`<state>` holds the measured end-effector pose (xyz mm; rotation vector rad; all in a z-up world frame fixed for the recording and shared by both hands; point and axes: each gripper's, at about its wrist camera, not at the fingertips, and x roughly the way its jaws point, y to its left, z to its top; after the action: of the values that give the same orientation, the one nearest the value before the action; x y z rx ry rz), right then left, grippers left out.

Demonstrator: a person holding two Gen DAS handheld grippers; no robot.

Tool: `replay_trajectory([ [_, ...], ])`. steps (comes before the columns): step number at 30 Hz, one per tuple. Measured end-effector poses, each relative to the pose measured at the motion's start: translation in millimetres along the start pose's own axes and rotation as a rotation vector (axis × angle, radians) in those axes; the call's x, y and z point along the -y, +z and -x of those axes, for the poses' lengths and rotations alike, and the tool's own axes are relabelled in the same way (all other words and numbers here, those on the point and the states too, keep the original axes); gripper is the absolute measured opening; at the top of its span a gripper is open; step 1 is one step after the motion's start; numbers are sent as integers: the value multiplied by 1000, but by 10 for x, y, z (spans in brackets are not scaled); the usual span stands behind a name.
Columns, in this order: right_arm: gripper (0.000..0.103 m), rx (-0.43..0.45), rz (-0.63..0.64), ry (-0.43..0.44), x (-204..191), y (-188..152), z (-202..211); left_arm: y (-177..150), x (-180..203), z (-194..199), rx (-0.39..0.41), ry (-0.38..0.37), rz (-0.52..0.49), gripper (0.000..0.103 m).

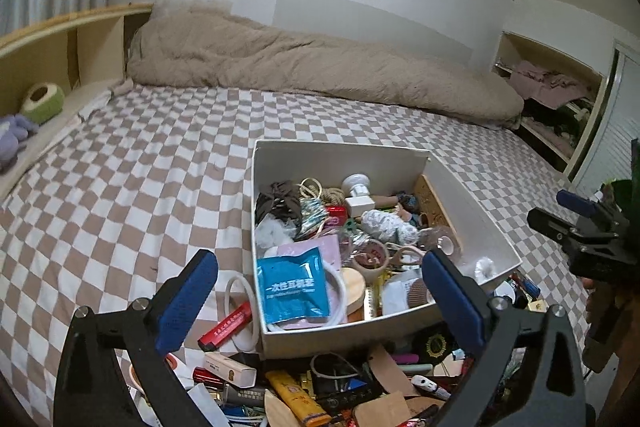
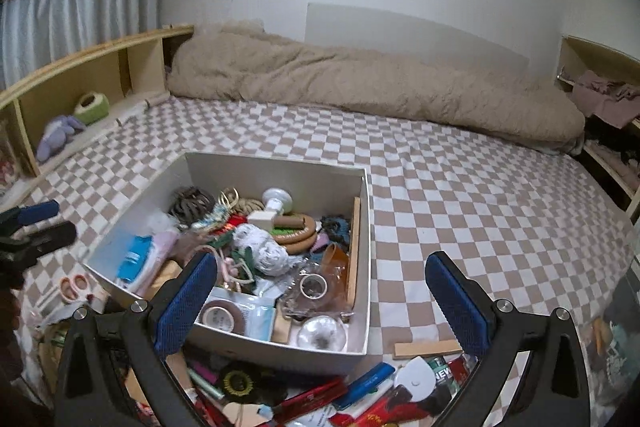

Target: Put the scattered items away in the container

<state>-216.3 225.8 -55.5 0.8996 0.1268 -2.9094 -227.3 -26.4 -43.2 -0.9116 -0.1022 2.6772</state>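
Loose clutter [image 1: 304, 387] lay nearest; left gripper [image 1: 320, 303] and right gripper [image 2: 322, 301] both gaped wide, empty, above the full white box [image 1: 344, 153].

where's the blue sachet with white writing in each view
Left wrist view: the blue sachet lies flat in the near left corner of the white box, between the left claw fingers.
Right wrist view: the blue sachet leans along the box's left wall, left of centre, above the right claw's left finger.
Shared landmark: the white bulb-like fitting near the box's far wall.
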Motion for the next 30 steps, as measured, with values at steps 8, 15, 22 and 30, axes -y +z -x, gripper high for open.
replay_trajectory([
  [8,103,54,6,-20,-79,-32,318,8,283,228,32,11,-56,103],
  [15,103,118,9,-5,-132,-134,599,-31,387,376,41,54,-59,103],
  [22,103,148,35,-3,-193,-223,756,-93,446,516,62,63,-73,103],
  [30,103,169,64,-10,-213,-281,874,-137,484,679,96,73,-81,103],
])
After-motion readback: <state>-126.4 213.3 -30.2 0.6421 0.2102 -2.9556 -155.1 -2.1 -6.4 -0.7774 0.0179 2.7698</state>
